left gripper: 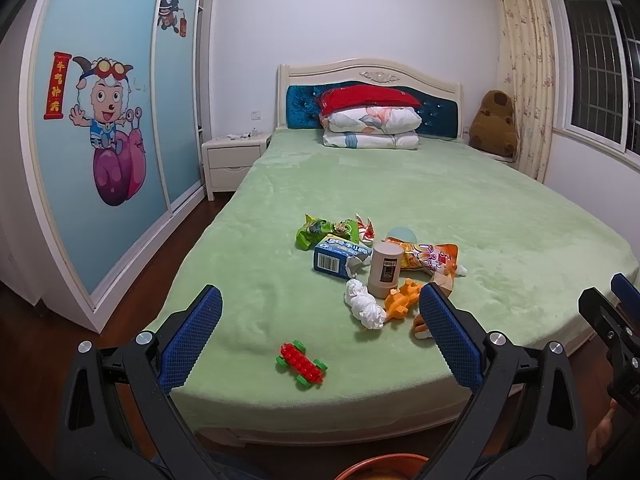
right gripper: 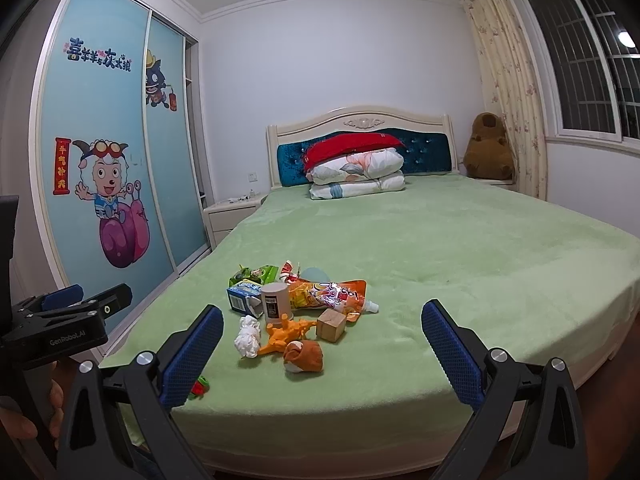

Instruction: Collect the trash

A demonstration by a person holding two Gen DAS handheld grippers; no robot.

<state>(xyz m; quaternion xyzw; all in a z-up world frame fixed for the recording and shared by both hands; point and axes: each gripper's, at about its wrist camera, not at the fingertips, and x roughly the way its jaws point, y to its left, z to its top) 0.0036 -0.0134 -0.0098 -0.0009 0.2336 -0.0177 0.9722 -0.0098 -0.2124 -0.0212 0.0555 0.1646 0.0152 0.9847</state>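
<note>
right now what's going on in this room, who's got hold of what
A person holds a gripper in each hand, facing the green bed. The left gripper and right gripper are both open and hold nothing. A pile of wrappers, a crumpled tissue, a blue carton and toys lies untouched near the bed's foot.

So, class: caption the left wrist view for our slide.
Open left gripper faces snack wrappers, crumpled tissue and toys on a green bed.

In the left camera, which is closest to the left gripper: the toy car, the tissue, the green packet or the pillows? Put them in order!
From the left gripper:
1. Toy car, near bed edge.
2. Tissue, right of centre.
3. Green packet, back of the pile.
4. Pillows, at the headboard.
</note>
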